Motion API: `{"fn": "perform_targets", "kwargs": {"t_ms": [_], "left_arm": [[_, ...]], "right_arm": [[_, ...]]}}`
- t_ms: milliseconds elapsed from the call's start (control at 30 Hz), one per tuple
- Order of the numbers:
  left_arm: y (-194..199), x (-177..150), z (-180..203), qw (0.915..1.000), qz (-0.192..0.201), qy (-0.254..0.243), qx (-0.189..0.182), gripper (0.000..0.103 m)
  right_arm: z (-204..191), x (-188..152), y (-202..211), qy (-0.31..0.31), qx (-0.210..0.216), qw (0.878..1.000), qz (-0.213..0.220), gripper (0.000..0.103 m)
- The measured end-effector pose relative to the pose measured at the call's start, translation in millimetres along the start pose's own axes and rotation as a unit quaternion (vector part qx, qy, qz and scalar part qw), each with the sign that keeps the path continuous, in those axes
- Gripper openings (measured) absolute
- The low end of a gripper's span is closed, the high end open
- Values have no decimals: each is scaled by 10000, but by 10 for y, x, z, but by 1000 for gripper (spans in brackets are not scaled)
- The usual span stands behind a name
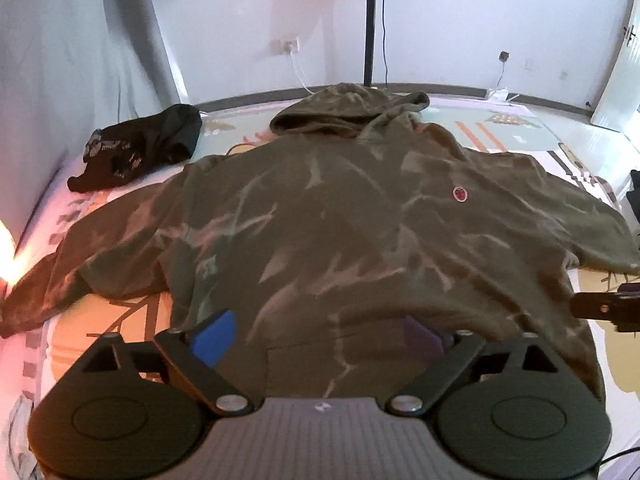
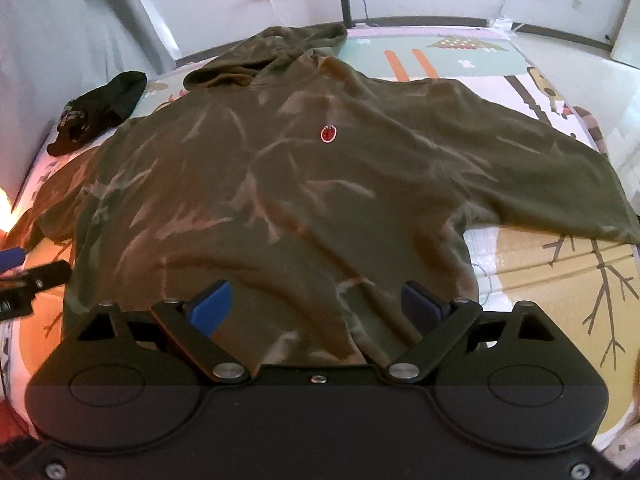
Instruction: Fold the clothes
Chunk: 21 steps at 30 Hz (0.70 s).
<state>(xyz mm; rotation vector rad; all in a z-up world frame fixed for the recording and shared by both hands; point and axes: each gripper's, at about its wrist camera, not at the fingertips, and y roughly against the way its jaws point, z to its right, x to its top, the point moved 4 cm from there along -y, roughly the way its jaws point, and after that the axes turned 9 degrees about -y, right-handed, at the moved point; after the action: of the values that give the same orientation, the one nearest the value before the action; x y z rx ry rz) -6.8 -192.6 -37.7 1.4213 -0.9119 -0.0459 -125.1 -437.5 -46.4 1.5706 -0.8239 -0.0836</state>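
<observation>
An olive tie-dye hoodie (image 1: 340,216) (image 2: 288,176) with a small red chest logo (image 1: 459,194) (image 2: 329,134) lies flat, front up, on a patterned mat, hood at the far end and both sleeves spread out. My left gripper (image 1: 320,338) hovers open over the hem's left half, blue pads wide apart and nothing between them. My right gripper (image 2: 316,308) hangs open over the hem's right half, also holding nothing. Each gripper's edge shows in the other's view: the right gripper (image 1: 608,308), the left gripper (image 2: 28,280).
A dark crumpled garment (image 1: 136,148) (image 2: 96,114) lies at the far left of the mat (image 2: 560,280). A black stand pole (image 1: 369,24) rises behind the hood against the white wall. A white curtain hangs along the left side.
</observation>
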Motion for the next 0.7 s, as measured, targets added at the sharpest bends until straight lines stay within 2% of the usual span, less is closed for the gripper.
{"fn": "perform_targets", "kwargs": {"t_ms": [267,700], "left_arm": [[28,180,183,9994,-307,56,-139,94],[157,377,219,9978,-620,246,31,94]], "right_arm": [[-203,140,190,8,-402,9990,188,91],[-197,259,402,-452,-176,9988,90,92]]}}
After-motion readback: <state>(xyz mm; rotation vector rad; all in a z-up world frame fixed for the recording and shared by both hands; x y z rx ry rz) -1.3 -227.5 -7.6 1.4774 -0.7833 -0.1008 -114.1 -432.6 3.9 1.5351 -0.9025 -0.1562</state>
